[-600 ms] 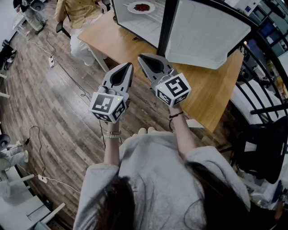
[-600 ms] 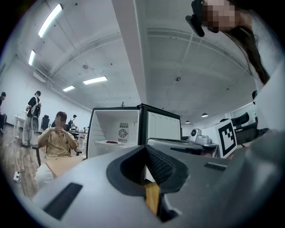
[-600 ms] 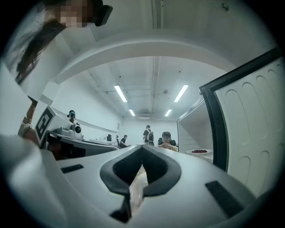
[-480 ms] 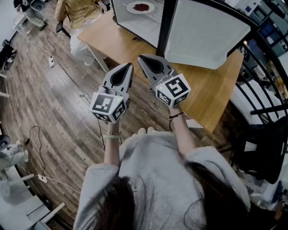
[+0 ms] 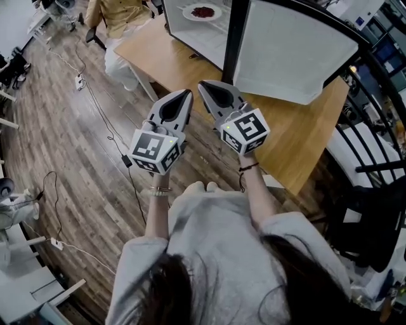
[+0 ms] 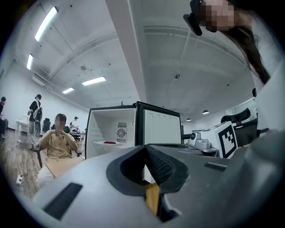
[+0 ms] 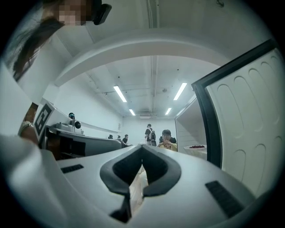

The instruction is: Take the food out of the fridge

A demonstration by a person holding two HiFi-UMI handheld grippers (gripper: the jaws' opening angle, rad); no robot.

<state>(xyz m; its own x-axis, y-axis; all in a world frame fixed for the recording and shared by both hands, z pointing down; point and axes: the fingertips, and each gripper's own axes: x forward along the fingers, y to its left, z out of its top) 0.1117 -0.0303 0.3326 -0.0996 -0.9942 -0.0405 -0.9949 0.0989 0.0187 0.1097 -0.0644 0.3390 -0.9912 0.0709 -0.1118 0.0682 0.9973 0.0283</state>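
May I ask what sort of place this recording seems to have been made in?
Probably an open lab or office workspace, not a home kitchen: the small fridge stands open on a wooden table, ceiling strip lights run overhead, and a person sits beside the table.

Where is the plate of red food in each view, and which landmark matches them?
Head view: plate of red food at the top edge, inside the open fridge.
Left gripper view: plate left of centre, inside the fridge.
Right gripper view: plate right of centre.
Shared landmark: seated person in tan, left of the plate everywhere.
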